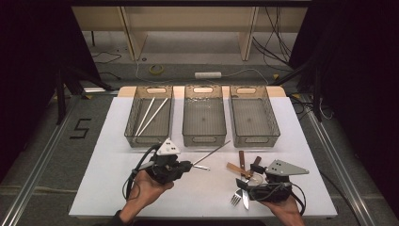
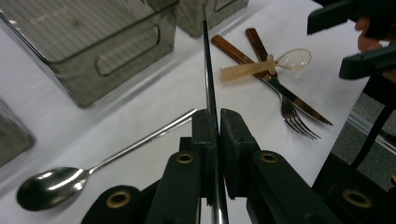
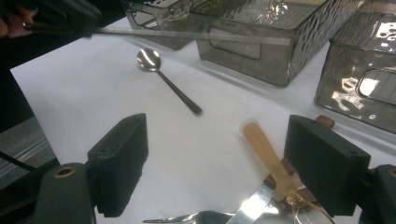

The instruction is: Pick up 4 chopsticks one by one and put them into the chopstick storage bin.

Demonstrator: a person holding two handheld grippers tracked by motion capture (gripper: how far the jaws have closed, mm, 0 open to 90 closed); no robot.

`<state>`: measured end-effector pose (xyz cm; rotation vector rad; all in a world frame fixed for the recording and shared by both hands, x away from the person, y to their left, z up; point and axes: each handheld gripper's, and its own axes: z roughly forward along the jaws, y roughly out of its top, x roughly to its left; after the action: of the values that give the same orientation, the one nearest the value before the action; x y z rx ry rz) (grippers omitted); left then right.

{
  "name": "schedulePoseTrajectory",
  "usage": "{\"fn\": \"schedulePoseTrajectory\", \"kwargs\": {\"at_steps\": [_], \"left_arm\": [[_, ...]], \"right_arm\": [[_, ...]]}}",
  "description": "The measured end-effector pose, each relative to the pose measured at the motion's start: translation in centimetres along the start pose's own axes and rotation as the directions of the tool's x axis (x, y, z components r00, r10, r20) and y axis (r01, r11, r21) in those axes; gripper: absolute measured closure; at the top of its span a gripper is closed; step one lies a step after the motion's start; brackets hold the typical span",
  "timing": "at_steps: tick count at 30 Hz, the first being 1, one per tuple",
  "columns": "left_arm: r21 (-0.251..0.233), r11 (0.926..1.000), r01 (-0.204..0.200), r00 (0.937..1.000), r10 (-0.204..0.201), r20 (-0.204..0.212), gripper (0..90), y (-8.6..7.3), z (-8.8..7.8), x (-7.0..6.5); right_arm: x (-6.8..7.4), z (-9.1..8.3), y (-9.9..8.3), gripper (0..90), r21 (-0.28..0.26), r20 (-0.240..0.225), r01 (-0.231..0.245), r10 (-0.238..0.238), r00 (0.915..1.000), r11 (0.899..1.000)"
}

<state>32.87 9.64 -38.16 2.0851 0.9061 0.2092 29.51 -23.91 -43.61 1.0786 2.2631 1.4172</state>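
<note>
The left tongs are clamped on a thin metal chopstick, which juts forward above the desk toward the middle bin. A spoon lies just below. The right tongs stand apart, holding nothing, over the plastic spoon, fork and knife.

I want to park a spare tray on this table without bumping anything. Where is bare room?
Free: the white tabletop left of the left gripper. Crowded: the wooden-handled fork and knife pile by the right gripper.
</note>
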Motion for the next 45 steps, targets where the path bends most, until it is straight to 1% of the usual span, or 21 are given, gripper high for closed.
{"fn": "schedulePoseTrajectory", "kwargs": {"at_steps": [2, 5, 10, 14, 15, 19, 22, 27, 30, 31, 33, 35, 37, 39, 41, 43, 45], "left_arm": [[-0.019, 0.9998, 0.003, 1.0, -0.003, -0.006, 84.5, 0.5, -0.5, 0.5], [-0.048, 0.9988, 0.008, 0.9993, -0.009, -0.036, 84.6, 1.2, -1.2, 1.4], [-0.082, 0.9963, 0.026, 0.9958, -0.033, -0.085, 84.6, 2.2, -2.0, 3.6], [-0.108, 0.9932, 0.045, 0.9897, -0.059, -0.13, 84.6, 3.0, -2.5, 5.8], [-0.113, 0.9921, 0.055, 0.9877, -0.071, -0.139, 84.6, 3.2, -2.6, 6.3], [-0.122, 0.9894, 0.078, 0.9819, -0.098, -0.162, 84.6, 4.0, -2.7, 8.3], [-0.128, 0.987, 0.097, 0.9743, -0.121, -0.19, 84.6, 4.6, -2.5, 9.8], [-0.14, 0.9836, 0.114, 0.9624, -0.144, -0.23, 84.6, 5.3, -2.2, 11.6], [-0.142, 0.9816, 0.127, 0.9541, -0.16, -0.253, 84.6, 5.5, -2.0, 12.7], [-0.145, 0.9808, 0.13, 0.9513, -0.165, -0.261, 84.6, 5.5, -1.9, 13.1], [-0.149, 0.9777, 0.148, 0.9437, -0.185, -0.274, 84.6, 5.5, -1.8, 13.9], [-0.147, 0.9766, 0.156, 0.936, -0.194, -0.294, 84.6, 5.4, -1.7, 14.8], [-0.148, 0.9739, 0.172, 0.9292, -0.21, -0.304, 84.6, 5.2, -1.5, 15.5], [-0.156, 0.9702, 0.186, 0.9202, -0.227, -0.319, 84.5, 5.0, -1.4, 16.2], [-0.156, 0.9684, 0.194, 0.9146, -0.236, -0.328, 84.5, 4.8, -1.4, 16.7], [-0.154, 0.9679, 0.198, 0.9112, -0.24, -0.335, 84.5, 4.7, -1.4, 17.1], [-0.154, 0.9666, 0.205, 0.9057, -0.247, -0.345, 84.5, 4.5, -1.2, 17.6]], "right_arm": [[0.0, 0.0, 0.0, 22.9, -0.002, 0.001, 0.001, -0.001, 1.0, 1.0], [-0.1, 0.0, 0.0, 22.9, 0.001, 0.001, -0.004, 0.004, 1.0, 1.0], [0.0, 0.1, 0.0, 22.9, 0.003, -0.001, -0.004, 0.004, 1.0, 1.0], [-0.1, 0.1, 0.0, 22.9, 0.001, 0.0, -0.004, 0.004, 1.0, 1.0], [-0.1, 0.1, 0.0, 22.9, 0.001, 0.0, -0.005, 0.005, 1.0, 1.0], [-0.1, 0.1, 0.0, 22.8, 0.001, -0.002, -0.005, 0.005, 1.0, 1.0], [-0.1, 0.1, 0.0, 22.8, 0.002, -0.004, -0.006, 0.006, 1.0, 1.0], [-0.1, 0.1, 0.0, 22.8, 0.006, -0.006, -0.006, 0.006, 1.0, 1.0], [-0.1, 0.1, 0.0, 22.8, 0.001, -0.005, -0.005, 0.005, 1.0, 1.0], [-0.1, 0.1, 0.0, 22.8, 0.001, -0.005, -0.006, 0.006, 1.0, 1.0], [-0.1, 0.1, 0.0, 22.8, 0.001, -0.005, -0.006, 0.006, 1.0, 1.0], [-0.1, 0.1, 0.0, 22.8, 0.001, -0.005, -0.005, 0.005, 1.0, 1.0], [-0.1, 0.1, 0.0, 22.8, 0.0, -0.006, -0.006, 0.006, 1.0, 1.0], [-0.1, 0.1, 0.0, 22.9, 0.0, -0.006, -0.007, 0.007, 1.0, 1.0], [-0.1, 0.1, 0.0, 22.8, 0.0, -0.006, -0.005, 0.005, 1.0, 1.0], [-0.1, 0.1, 0.0, 22.8, 0.0, -0.007, -0.005, 0.005, 1.0, 1.0], [-0.1, 0.1, 0.0, 22.8, 0.002, -0.007, -0.004, 0.004, 1.0, 1.0]]}}
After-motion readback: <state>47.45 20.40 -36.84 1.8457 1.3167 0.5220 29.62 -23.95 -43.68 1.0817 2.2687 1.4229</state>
